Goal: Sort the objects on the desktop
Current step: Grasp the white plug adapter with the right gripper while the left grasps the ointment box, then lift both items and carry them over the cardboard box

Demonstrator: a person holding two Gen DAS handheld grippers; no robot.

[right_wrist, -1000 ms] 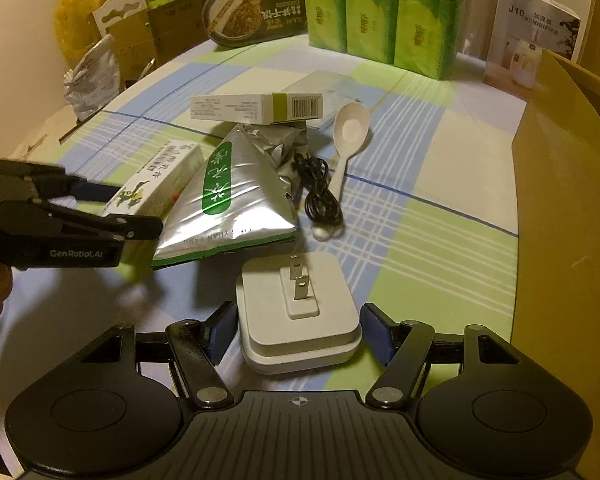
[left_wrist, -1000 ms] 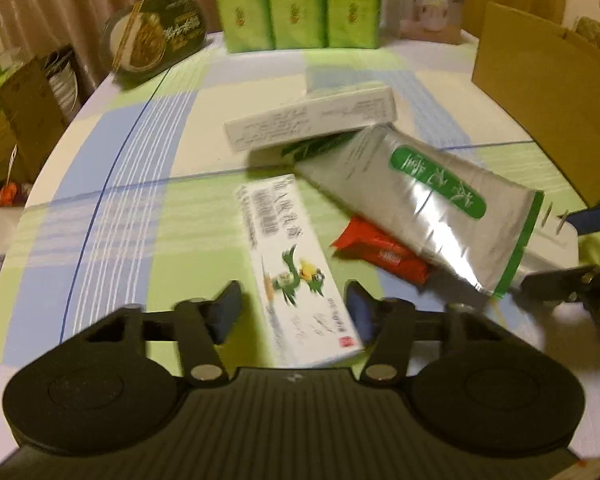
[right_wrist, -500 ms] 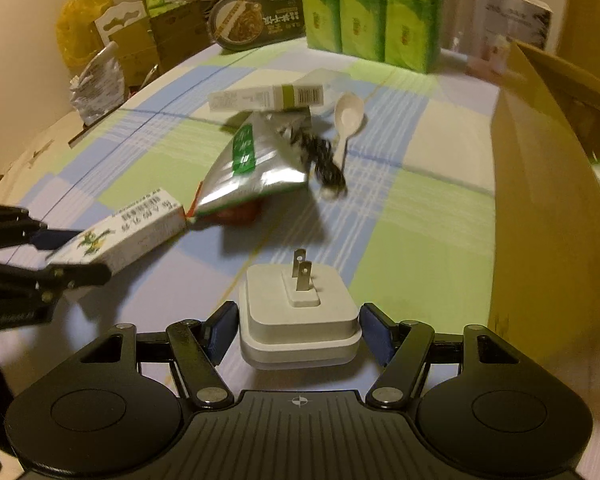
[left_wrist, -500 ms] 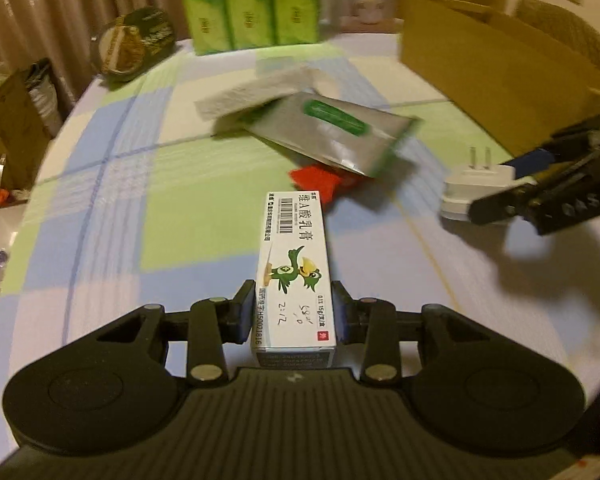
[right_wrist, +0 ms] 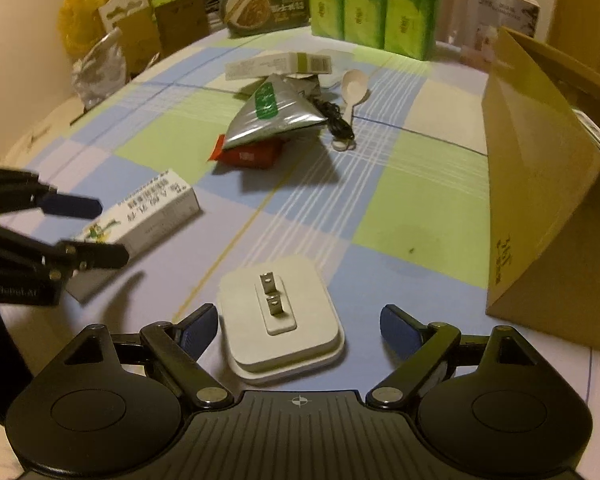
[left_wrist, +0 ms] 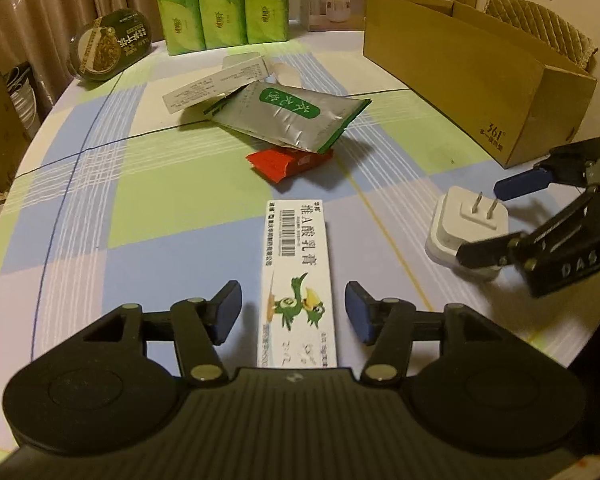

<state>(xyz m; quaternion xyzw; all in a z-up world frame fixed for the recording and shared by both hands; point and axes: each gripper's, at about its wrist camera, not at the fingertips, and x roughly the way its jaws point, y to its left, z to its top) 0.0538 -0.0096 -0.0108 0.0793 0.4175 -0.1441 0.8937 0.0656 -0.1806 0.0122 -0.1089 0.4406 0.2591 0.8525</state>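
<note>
Both tools gape: left tool [left_wrist: 293, 312] straddles the ointment box [left_wrist: 296, 280], right tool [right_wrist: 299, 326] the charger [right_wrist: 278, 316]; retreat straight toward 6 o'clock.

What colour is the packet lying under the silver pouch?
Red, the packet peeking out beneath the silver pouch; clearest in the left wrist view.

The flat red foil packet [left_wrist: 290, 162] is half buried under the silver pouch with the green label [left_wrist: 290, 118]. The near end of the long white carton with the green bird [left_wrist: 298, 280] vanishes behind the left gripper's body.
</note>
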